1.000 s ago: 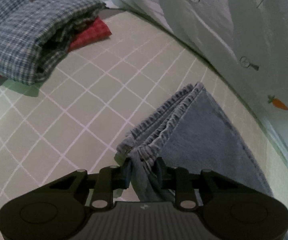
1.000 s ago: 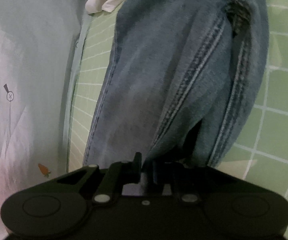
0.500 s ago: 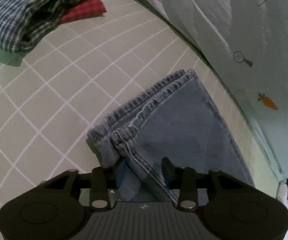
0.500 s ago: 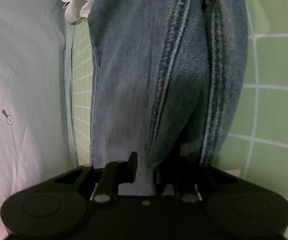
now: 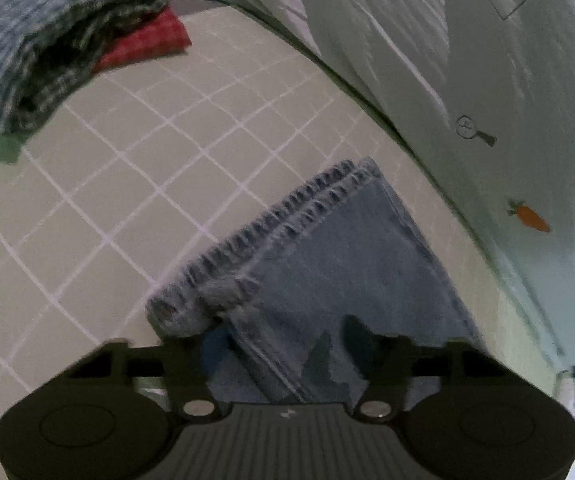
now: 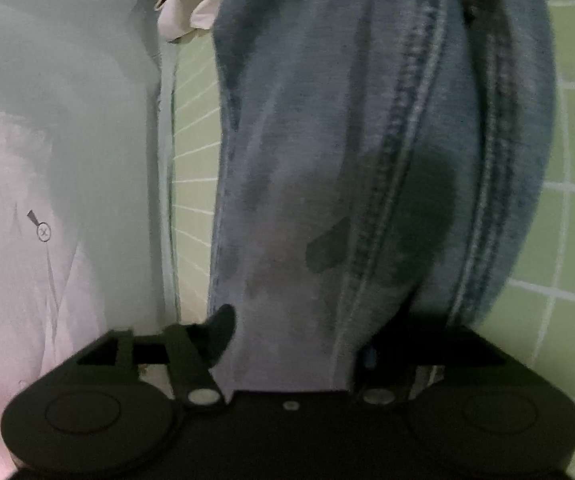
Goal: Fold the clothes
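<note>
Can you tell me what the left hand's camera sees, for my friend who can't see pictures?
Folded blue jeans lie on a pale green checked sheet, their hem end between the spread fingers of the left gripper, which have just been closing a little. Farther back sits a folded blue plaid shirt over something red.

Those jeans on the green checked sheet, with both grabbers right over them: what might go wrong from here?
The hem corner lies bunched and turned over, so the fold could end up crooked. The left gripper and right gripper stand open with the jeans between their fingers, so pulling away may snag and drag the denim. The jeans also lie close to the white quilt.
</note>
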### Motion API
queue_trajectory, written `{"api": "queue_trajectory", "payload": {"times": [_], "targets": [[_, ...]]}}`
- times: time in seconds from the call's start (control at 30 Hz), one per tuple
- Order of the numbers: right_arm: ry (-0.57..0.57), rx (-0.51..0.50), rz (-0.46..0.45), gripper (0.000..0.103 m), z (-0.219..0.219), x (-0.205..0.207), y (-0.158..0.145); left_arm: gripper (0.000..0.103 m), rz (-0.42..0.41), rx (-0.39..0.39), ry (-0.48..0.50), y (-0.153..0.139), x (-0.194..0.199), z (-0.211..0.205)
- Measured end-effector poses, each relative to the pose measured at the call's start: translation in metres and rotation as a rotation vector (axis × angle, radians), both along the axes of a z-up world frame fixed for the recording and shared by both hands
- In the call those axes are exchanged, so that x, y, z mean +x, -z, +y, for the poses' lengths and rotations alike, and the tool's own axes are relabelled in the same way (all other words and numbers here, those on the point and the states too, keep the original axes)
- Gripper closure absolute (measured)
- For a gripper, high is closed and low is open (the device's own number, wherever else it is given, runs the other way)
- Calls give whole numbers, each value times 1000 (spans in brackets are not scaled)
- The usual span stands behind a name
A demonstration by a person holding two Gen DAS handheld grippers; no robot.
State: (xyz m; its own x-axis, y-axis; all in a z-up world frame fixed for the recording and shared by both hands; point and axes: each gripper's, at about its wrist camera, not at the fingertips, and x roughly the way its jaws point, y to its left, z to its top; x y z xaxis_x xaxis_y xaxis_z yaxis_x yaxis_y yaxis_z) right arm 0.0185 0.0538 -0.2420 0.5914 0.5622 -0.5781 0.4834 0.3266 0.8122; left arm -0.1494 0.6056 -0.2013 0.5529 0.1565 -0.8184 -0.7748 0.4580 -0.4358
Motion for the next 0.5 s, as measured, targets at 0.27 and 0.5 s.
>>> {"api": "queue_trajectory", "payload": {"times": [0.27, 0.5], "targets": [[-72, -223, 8, 98, 8, 4, -17, 91, -9, 45, 12, -10, -2, 2], [-104, -275, -120, 99, 4, -23, -57, 91, -140, 123, 22, -60, -11, 6]]}}
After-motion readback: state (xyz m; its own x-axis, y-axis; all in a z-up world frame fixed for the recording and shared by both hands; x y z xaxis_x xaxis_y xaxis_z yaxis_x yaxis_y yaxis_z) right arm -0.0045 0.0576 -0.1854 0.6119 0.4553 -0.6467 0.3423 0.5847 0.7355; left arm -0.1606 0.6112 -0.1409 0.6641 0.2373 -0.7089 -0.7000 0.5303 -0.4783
